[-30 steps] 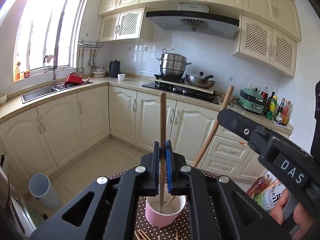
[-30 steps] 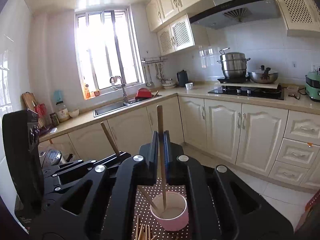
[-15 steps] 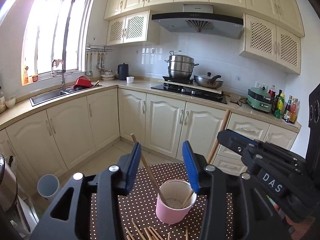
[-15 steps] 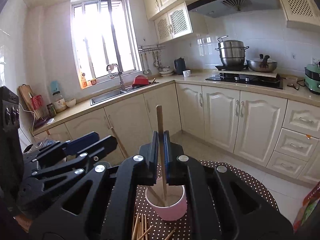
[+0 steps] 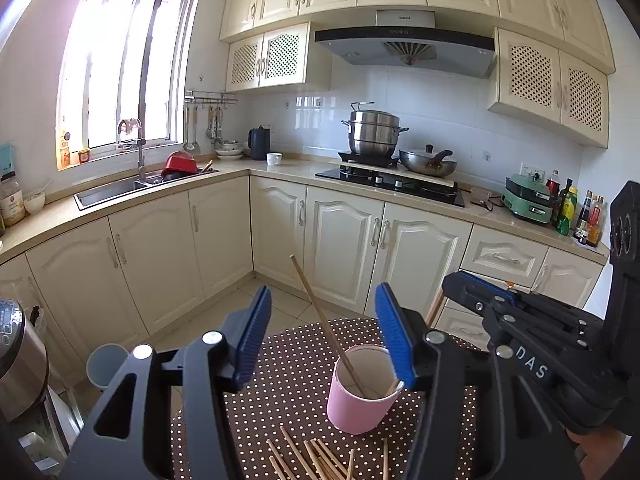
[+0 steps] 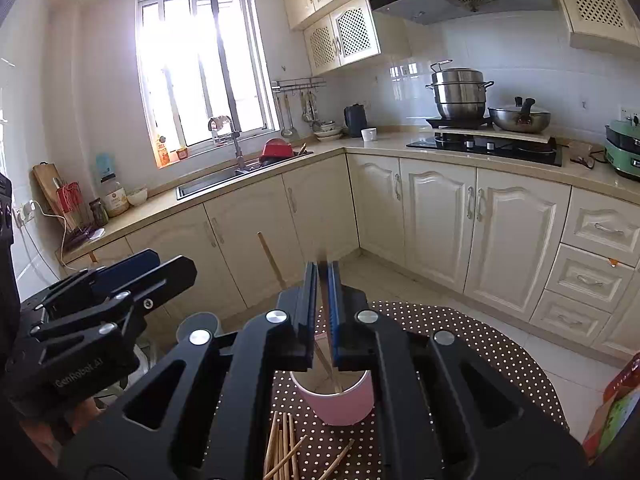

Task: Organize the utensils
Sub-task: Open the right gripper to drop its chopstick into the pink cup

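While the left gripper (image 5: 323, 334) is opening, its chopstick (image 5: 325, 326) leaning free in the cup (image 5: 360, 408), another (image 6: 325, 312) is pinched above it by the right gripper (image 6: 323, 312); release is judged next.

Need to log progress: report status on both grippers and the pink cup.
Left gripper opening, nothing between pads. Right gripper shut on wooden chopstick, tip in pink cylindrical cup. One chopstick leaning in cup. Loose chopsticks on dotted tablecloth; nothing blocking.

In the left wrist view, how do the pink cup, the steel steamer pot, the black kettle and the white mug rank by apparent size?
1. pink cup, largest, though it is nearest the camera
2. steel steamer pot
3. black kettle
4. white mug, smallest
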The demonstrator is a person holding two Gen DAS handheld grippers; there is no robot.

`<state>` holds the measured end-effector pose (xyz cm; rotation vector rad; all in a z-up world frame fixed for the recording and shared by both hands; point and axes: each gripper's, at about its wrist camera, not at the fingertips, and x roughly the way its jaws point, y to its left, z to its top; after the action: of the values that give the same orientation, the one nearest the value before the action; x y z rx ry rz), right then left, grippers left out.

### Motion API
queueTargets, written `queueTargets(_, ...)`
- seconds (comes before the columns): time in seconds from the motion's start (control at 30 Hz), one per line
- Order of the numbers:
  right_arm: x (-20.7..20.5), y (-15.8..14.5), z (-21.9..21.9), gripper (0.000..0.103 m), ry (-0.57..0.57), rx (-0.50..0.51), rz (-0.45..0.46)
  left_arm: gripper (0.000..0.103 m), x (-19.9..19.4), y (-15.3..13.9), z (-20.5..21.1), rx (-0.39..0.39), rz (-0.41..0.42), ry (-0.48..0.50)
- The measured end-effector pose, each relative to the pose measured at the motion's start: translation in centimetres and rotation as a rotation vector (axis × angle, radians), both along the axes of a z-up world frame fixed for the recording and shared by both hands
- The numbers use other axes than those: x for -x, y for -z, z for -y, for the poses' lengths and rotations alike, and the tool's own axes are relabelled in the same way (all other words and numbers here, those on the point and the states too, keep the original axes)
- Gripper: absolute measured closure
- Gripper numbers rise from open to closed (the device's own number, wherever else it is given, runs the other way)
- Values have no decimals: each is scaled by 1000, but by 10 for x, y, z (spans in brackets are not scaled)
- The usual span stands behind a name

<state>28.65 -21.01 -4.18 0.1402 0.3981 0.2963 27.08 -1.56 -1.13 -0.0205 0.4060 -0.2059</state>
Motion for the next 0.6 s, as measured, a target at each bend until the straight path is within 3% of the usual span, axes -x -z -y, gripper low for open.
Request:
queueTargets(0.1, 2, 0, 1, 94, -8, -13, -12, 44, 7, -1, -3, -5, 10, -12)
queueTargets(0.17, 5, -1, 3, 86, -1, -17, -11, 43, 11, -2, -4, -9, 14, -15)
queueTargets(0.23, 9, -2, 5, 63, 6, -22, -3, 43, 14, -3, -6, -12, 13, -18)
queueTargets(0.27, 13, -3, 6, 58, 10, -26, 3, 43, 17, -3, -6, -14, 13, -19)
queueTargets(0.6, 41, -2, 8, 58, 24, -16, 14, 43, 36, 6, -16, -33, -17, -11)
